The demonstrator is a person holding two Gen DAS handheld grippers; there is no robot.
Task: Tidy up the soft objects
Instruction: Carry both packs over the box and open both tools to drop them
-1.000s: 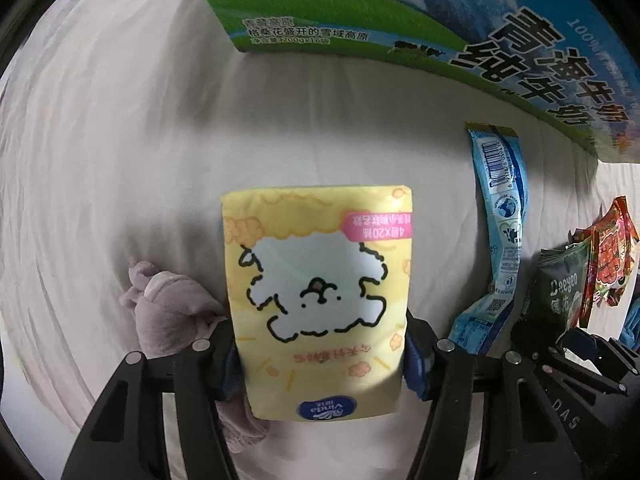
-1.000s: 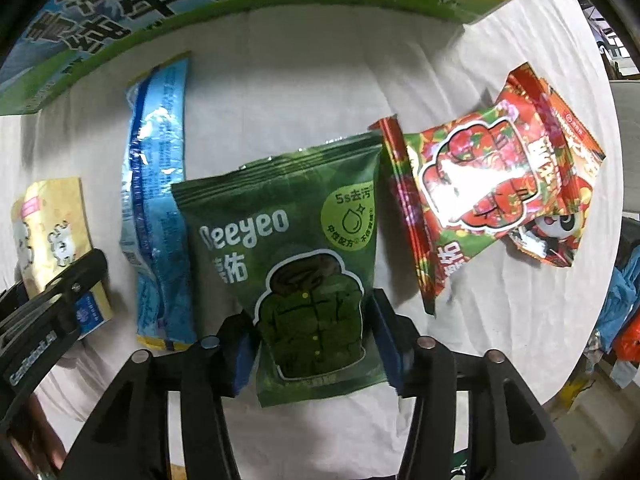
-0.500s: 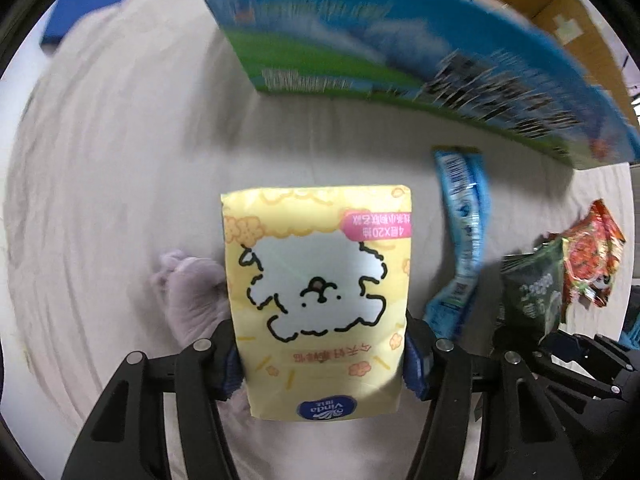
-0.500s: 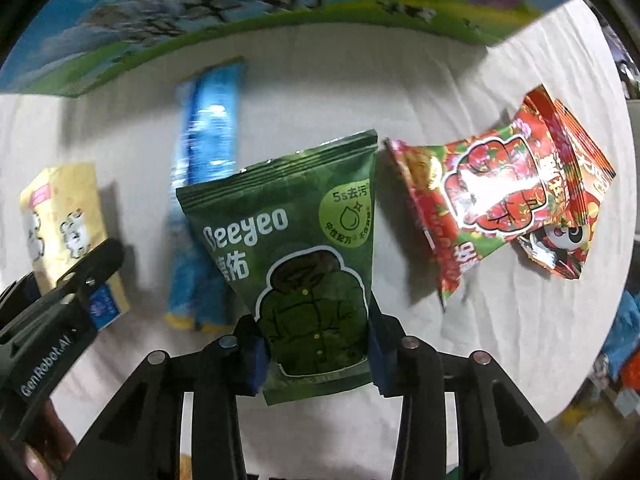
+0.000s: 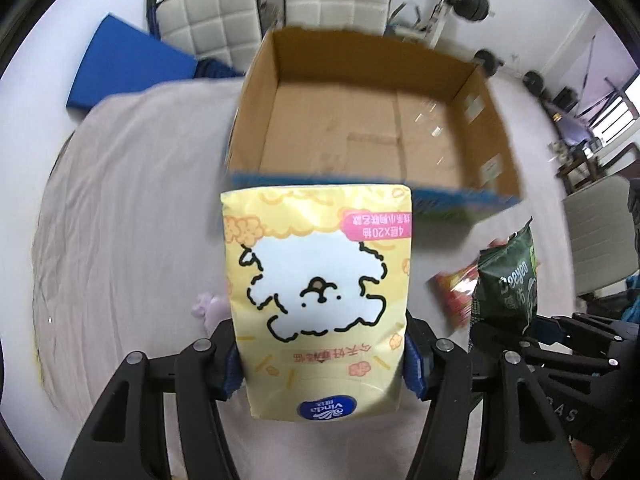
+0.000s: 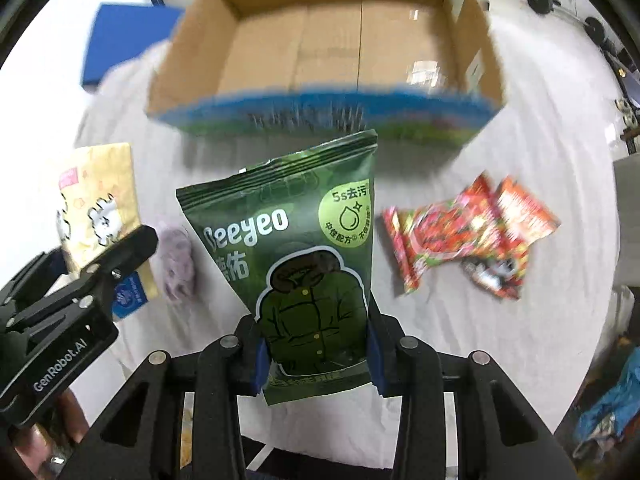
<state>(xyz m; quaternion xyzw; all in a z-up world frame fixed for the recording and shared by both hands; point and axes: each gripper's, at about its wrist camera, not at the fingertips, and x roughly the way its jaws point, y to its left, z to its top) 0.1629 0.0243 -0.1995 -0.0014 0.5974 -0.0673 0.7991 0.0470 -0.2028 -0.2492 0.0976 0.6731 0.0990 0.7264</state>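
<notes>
Progress — early. Cardboard box (image 5: 360, 120) bare inside. Left hand-held gripper (image 5: 320, 364) clamping yellow tissue pack (image 5: 320, 300), right hand-held gripper (image 6: 316, 352) clamping green pouch (image 6: 304, 264) — both aloft short of box. Red snack packets (image 6: 464, 240), purple plush (image 6: 178, 268) left on counter (image 6: 540, 120).

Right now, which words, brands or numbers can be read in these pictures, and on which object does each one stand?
"Vinda", "4层x20抽": yellow tissue pack with a white dog, held upside down in the left gripper.
"Deeyeo", "5s去污": dark green pouch with a jacket drawing, held in the right gripper.
"GenRobot.AI": black body of the left gripper, seen from the right wrist.
Print on the cardboard box and the red snack packets: too blurred.
</notes>
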